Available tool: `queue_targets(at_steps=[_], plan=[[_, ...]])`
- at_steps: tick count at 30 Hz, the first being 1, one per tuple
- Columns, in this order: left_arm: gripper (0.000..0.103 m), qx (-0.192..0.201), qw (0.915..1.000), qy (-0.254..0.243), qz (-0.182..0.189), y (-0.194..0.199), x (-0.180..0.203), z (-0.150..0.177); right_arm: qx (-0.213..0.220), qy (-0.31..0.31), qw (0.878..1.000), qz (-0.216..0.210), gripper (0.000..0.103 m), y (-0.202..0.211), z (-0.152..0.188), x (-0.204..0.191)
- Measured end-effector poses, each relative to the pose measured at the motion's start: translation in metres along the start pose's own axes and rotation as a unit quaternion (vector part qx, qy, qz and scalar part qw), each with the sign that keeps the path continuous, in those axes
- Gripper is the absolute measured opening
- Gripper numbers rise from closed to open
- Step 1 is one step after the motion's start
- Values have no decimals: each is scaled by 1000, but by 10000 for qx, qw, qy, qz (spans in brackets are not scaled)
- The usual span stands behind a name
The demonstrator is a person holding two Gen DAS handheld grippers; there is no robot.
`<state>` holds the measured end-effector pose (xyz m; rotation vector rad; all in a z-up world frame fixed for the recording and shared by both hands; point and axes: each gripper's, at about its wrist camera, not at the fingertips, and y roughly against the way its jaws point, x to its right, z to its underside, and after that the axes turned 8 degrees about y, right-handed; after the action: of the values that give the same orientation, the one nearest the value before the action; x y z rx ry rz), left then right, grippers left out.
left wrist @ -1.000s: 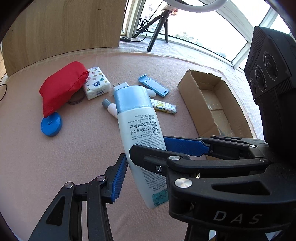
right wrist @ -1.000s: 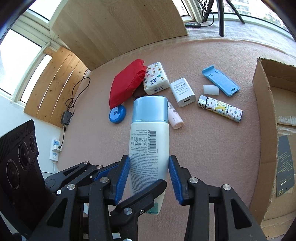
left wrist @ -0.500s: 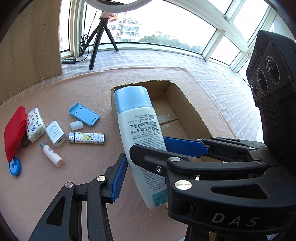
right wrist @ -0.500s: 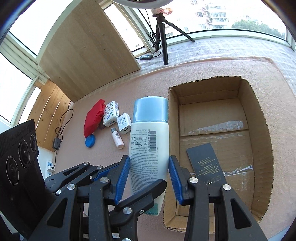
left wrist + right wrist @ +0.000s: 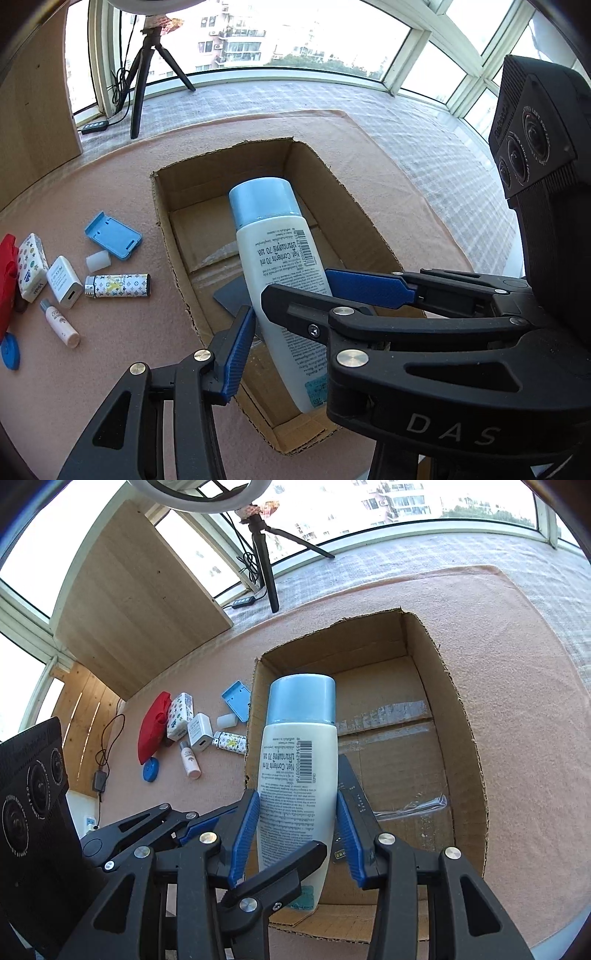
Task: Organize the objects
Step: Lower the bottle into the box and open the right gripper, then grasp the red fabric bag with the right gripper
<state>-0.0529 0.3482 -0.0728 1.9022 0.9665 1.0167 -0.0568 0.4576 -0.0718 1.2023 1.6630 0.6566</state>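
Note:
A white bottle with a light-blue cap (image 5: 275,254) hangs tilted over the open cardboard box (image 5: 162,221). My left gripper (image 5: 290,295) has its blue pads pressed on both sides of the bottle's lower body. In the right wrist view the same bottle (image 5: 299,760) stands upright between the blue pads of my right gripper (image 5: 297,812), which is also shut on it. Each view shows a black finger of the other gripper crossing the bottle's base. A dark flat card (image 5: 351,786) lies on the floor of the box (image 5: 465,716), partly hidden behind the bottle.
Left of the box on the pink mat lie a blue case (image 5: 112,236), a patterned tube (image 5: 118,285), a white charger (image 5: 64,282), a small pink-white bottle (image 5: 61,325), a tissue pack (image 5: 31,266), a red pouch (image 5: 153,727) and a blue disc (image 5: 150,770). A tripod (image 5: 144,70) stands by the window.
Both grippers have carried the bottle rightward, from above the loose items to over the cardboard box. The grip on the bottle is unchanged.

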Motion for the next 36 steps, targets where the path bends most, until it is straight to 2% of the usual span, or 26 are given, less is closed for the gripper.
queue_targets(at_steps=[2, 5, 10, 15, 18, 25, 31, 36], plan=[[52, -9, 9999, -24, -101, 0, 0, 1, 29, -31, 10000, 39, 46, 1, -1, 1], [52, 26, 9999, -18, -160, 4, -7, 2, 94, 28, 9999, 138, 49, 4, -1, -2], [52, 51, 9999, 46, -156, 17, -28, 10, 244, -72, 9994, 242, 49, 8, 2, -12], [52, 140, 9996, 114, -198, 41, -62, 20, 320, -92, 9990, 305, 48, 7, 4, -39], [52, 225, 9991, 247, -275, 58, -90, 25, 368, -24, 9987, 353, 48, 3, 6, -61], [52, 382, 9950, 728, -561, 97, -173, 48, 354, 57, 9993, 133, 48, -19, 10, -108], [52, 450, 9873, 1222, -909, 124, -251, 70, 336, 145, 9993, 58, 48, -38, 12, -138], [52, 504, 9818, 1443, -1131, 133, -294, 79, 196, 328, 9992, 126, 48, -57, 13, -157]])
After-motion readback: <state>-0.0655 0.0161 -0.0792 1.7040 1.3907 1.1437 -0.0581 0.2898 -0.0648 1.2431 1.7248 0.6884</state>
